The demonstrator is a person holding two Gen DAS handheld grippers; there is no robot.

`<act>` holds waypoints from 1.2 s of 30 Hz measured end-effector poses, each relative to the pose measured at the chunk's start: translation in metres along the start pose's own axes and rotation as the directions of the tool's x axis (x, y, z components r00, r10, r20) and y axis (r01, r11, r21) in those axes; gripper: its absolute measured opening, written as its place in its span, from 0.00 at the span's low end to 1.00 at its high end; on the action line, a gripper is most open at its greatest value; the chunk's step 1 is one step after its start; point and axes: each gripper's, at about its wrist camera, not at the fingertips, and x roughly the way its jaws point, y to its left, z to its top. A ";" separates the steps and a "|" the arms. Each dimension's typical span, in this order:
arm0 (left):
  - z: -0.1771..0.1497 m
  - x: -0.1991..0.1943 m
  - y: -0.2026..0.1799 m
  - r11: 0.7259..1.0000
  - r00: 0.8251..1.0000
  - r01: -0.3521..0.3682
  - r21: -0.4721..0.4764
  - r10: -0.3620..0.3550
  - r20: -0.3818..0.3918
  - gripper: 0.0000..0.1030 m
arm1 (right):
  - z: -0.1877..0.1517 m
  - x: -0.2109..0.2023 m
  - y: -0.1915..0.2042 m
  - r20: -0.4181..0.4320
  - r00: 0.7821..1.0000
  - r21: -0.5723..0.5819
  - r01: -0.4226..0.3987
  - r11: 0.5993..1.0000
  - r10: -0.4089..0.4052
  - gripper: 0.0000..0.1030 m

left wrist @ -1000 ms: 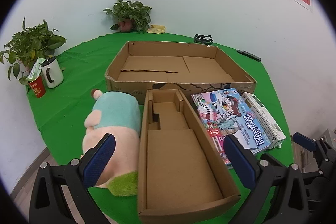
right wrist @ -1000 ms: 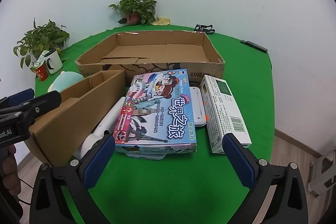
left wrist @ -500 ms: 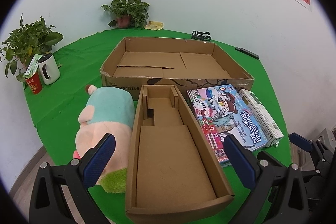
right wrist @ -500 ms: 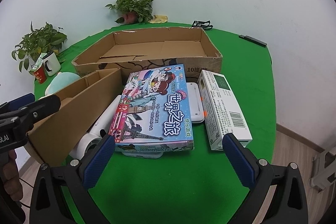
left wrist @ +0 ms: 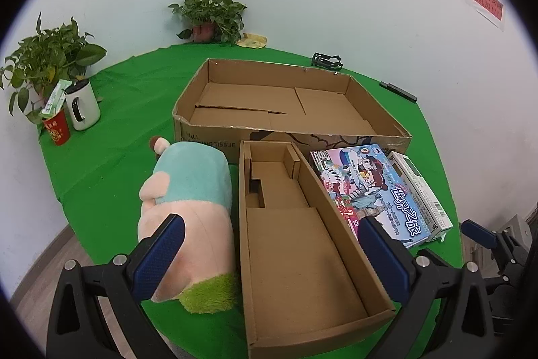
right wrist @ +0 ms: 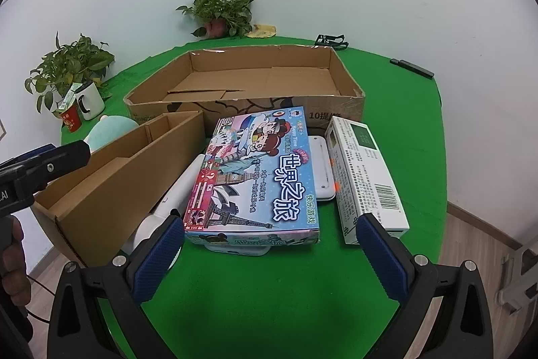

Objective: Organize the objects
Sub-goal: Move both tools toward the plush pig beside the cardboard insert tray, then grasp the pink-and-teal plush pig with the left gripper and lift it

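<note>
White walls meet in a corner behind the green-covered table [left wrist: 127,96], where a big open carton [left wrist: 289,103] sits empty; just before it lie a narrow cardboard tray [left wrist: 299,241], a plush toy [left wrist: 188,207], a game box [right wrist: 259,170]; both grippers, left [left wrist: 269,248] and right [right wrist: 269,248], hover with jaws spread, empty

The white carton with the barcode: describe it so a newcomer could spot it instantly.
Find the big open cardboard box on the green table. In front of its right corner lies the white carton, rightmost in the row, beside the colourful game box. Only it is long, narrow and white, with a dark green panel and a barcode.
</note>
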 end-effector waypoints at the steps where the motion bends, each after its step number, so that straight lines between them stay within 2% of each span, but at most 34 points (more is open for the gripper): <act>1: -0.001 0.001 0.002 1.000 1.000 0.007 -0.007 -0.007 -0.001 0.99 | 0.000 0.002 0.001 -0.006 1.000 -0.001 -0.002 1.000 0.002 1.00; 10: -0.006 0.002 0.008 0.998 0.999 0.053 -0.044 -0.054 -0.006 0.99 | 0.004 0.008 0.012 -0.018 0.999 -0.029 -0.044 0.999 0.044 1.00; 18: -0.007 0.007 -0.017 0.993 0.993 0.115 0.005 -0.115 -0.029 0.99 | 0.003 0.005 -0.001 -0.015 0.999 0.007 -0.038 0.999 0.038 1.00; 22: -0.009 0.007 -0.023 0.995 0.995 0.099 0.023 -0.098 -0.024 0.99 | 0.001 0.007 -0.009 -0.019 0.999 0.024 -0.038 0.999 0.039 1.00; 26: -0.005 0.006 -0.016 0.993 0.993 0.119 0.008 -0.119 -0.025 0.99 | 0.000 0.010 -0.014 -0.030 0.998 0.046 -0.056 0.997 0.058 1.00; 28: -0.001 0.003 -0.006 0.994 0.994 0.107 -0.001 -0.107 -0.014 0.99 | 0.002 0.011 -0.014 -0.031 0.996 0.050 -0.079 0.996 0.081 1.00; 32: 0.008 -0.003 0.034 0.992 0.996 0.092 -0.088 -0.092 0.005 0.99 | 0.017 0.006 -0.004 0.000 0.984 0.035 -0.176 0.984 0.176 1.00; 36: 0.004 0.001 0.074 0.985 0.998 0.053 -0.163 -0.057 -0.017 0.99 | 0.046 -0.001 0.022 0.026 0.955 -0.031 -0.295 0.955 0.296 1.00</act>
